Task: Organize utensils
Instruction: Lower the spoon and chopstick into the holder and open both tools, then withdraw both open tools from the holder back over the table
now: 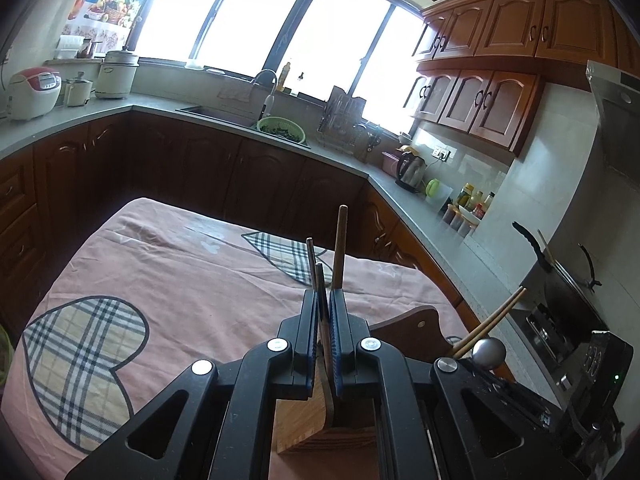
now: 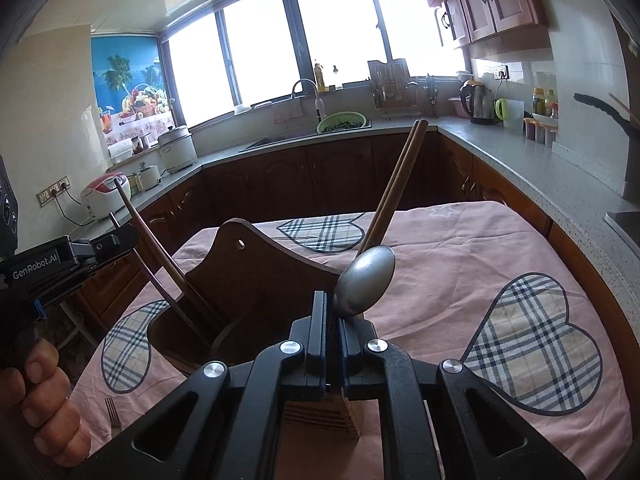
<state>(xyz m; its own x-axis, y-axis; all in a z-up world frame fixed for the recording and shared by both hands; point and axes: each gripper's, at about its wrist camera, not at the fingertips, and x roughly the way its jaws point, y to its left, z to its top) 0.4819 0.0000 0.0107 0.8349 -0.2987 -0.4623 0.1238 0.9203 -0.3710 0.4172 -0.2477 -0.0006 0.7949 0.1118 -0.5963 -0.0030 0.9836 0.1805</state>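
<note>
Spoon handle hidden behind the right tool; fork cut off by the tool body.

One spoon, one fork, perhaps four chopsticks, one holder.

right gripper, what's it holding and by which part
The right gripper is shut on a metal spoon, gripping its handle just below the bowl, which sticks up above the fingertips.

Bright windows curve above a grey counter with dark wooden cabinets below; reddish wall cupboards hang right, a fruit poster left.
</note>
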